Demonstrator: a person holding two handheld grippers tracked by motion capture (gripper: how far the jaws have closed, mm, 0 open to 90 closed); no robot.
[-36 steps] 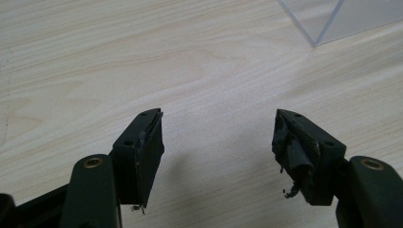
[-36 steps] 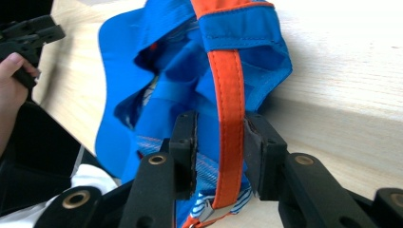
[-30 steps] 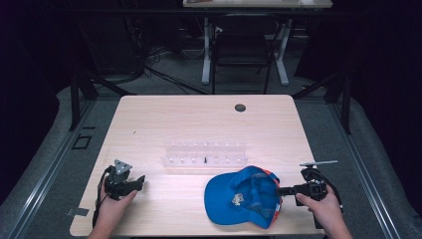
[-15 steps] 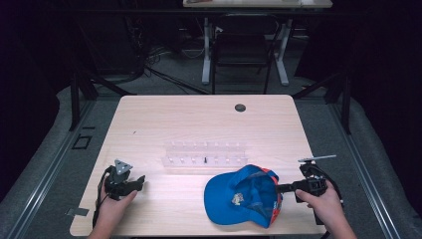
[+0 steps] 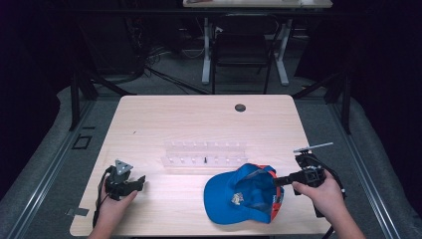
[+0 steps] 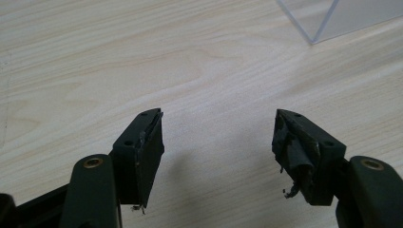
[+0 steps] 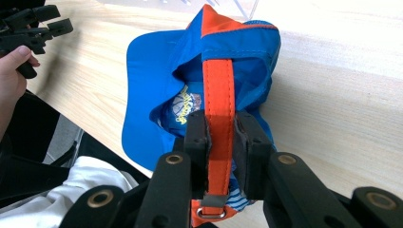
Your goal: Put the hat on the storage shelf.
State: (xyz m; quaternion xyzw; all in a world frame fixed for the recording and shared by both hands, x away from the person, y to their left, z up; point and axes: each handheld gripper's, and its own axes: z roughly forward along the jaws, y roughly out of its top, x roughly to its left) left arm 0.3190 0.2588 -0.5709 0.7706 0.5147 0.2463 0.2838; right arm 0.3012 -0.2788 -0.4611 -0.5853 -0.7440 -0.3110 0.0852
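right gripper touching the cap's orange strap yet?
Touching. In the right gripper view, the right gripper has both jaws clamped flat against the orange strap of the blue cap, no gap either side.

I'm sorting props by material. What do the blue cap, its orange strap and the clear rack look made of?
Blue cap: woven fabric, matte, with soft folds.
Orange strap: fabric webbing, stitched edges, ending in a metal-looking ring.
Clear rack: probably acrylic, transparent with glossy edges.

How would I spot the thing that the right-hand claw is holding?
Look at the wooden table, near its front right edge, just before the clear plastic rack. There lies a blue cap, the only cloth thing, pinched by its orange back strap.
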